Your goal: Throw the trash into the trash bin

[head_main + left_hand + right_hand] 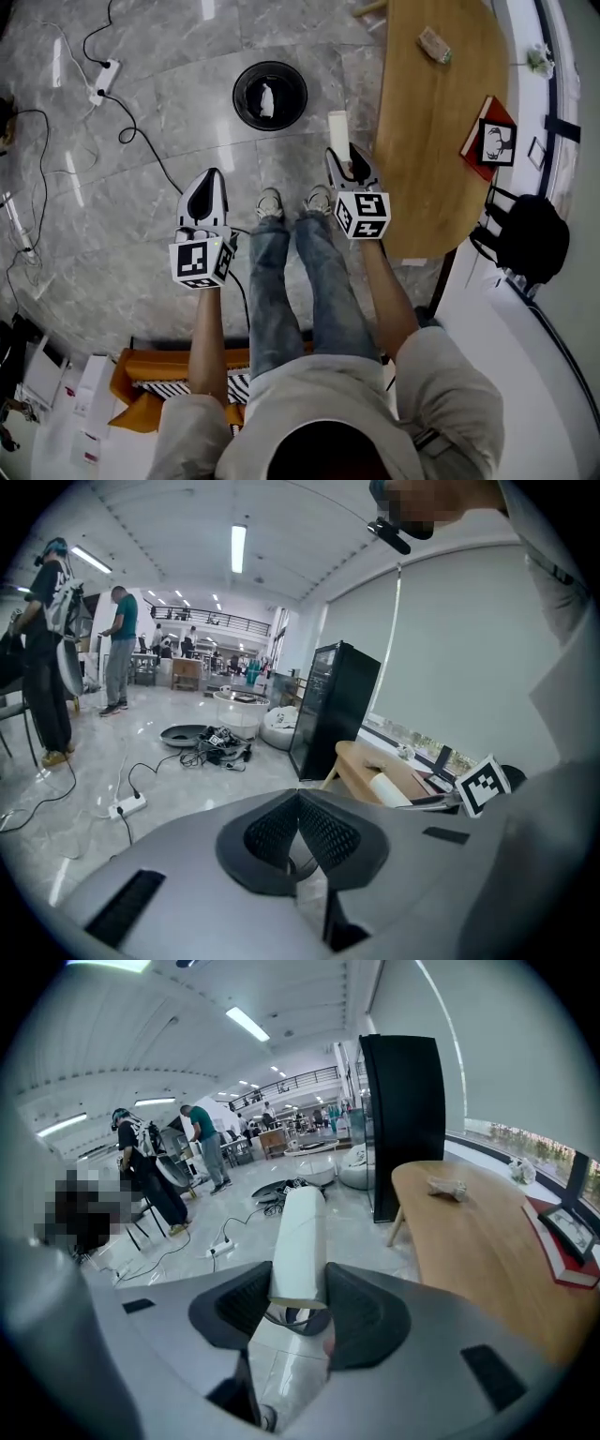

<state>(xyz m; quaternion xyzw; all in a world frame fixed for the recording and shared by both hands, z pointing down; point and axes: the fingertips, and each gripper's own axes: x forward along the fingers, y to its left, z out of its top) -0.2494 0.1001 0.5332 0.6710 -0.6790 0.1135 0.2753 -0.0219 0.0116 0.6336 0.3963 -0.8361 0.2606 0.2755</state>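
Note:
A round black trash bin (270, 96) with a white scrap in it stands on the grey floor ahead of the person's feet. My right gripper (340, 157) (298, 1283) is shut on a white cardboard tube (338, 129) (301, 1237), which sticks out forward past the jaws, to the right of the bin and beside the table's edge. My left gripper (212, 175) (298, 797) hangs to the lower left of the bin, its jaws shut with nothing between them. The tube (388, 787) also shows at the right of the left gripper view.
A wooden table (441, 141) stands at the right and bears a crumpled wrapper (434, 44), a red book (483, 141) and a small picture frame. A power strip (105, 77) and cables lie on the floor at left. People stand far off (120, 649).

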